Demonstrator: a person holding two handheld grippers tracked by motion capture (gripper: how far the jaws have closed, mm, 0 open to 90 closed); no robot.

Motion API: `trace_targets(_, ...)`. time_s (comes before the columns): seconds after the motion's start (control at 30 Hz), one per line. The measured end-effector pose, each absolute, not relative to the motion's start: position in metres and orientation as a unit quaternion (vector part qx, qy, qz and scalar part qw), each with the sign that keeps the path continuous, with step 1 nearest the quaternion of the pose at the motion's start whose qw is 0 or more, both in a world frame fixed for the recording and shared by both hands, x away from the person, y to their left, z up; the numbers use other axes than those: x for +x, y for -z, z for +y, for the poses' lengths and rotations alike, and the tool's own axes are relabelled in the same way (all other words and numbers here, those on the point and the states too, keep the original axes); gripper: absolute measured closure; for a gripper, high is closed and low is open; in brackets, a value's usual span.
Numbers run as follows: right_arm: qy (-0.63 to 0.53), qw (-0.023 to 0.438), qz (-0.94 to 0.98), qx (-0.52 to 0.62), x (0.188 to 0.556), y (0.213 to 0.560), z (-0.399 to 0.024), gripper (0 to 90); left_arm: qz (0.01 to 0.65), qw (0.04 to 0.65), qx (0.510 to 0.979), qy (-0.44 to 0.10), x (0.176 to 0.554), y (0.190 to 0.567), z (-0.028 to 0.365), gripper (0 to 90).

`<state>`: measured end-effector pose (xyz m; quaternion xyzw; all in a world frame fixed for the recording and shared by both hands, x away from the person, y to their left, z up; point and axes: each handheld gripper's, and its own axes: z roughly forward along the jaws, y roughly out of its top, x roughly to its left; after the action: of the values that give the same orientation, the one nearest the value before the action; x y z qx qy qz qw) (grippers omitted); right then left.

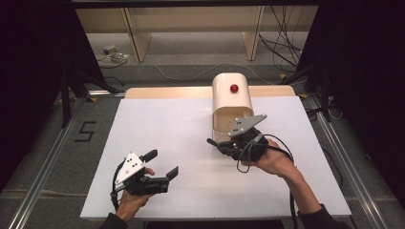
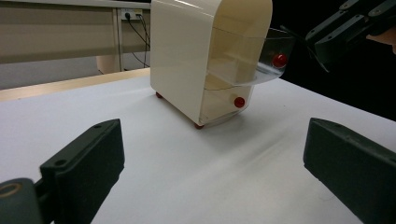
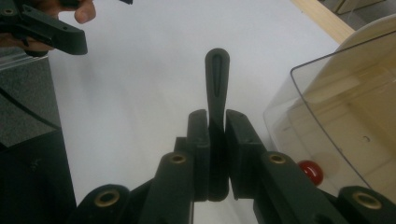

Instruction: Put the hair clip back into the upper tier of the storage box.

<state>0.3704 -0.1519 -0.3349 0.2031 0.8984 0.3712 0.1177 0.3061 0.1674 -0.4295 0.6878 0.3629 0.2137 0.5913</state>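
Two hand-held grippers over a white table, a cream cabinet with clear drawers at the far edge.

The left gripper (image 1: 164, 164) hovers near the table's near-left corner, its jaws spread wide with nothing between them; toward the middle of the far edge stands the cream cabinet (image 1: 231, 98), round-topped, a red knob (image 1: 234, 88) on its top; its upper clear drawer (image 2: 261, 58) juts out, the lower drawer (image 2: 224, 103) sits flush, each with a red knob; just in front of the cabinet the right gripper (image 3: 217, 140) is clamped on a slim black handle-shaped piece (image 3: 217, 79) that stands up between its jaws, beside the clear drawer's rim.
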Motion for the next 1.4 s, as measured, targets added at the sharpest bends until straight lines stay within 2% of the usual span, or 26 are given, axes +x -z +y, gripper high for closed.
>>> trace_targets(0.5, -0.408, 0.140, 0.875, 0.220, 0.375, 0.319, -0.170, 81.3, 0.366, 0.591, 0.686, -0.212, 0.306, 0.430, 0.168, 4.7)
trace_targets(1.4, -0.436, 0.185, 0.841, 0.262, 0.397, 0.317, -0.193, 81.3, 0.369, 0.593, 0.684, -0.212, 0.306, 0.431, 0.170, 4.7)
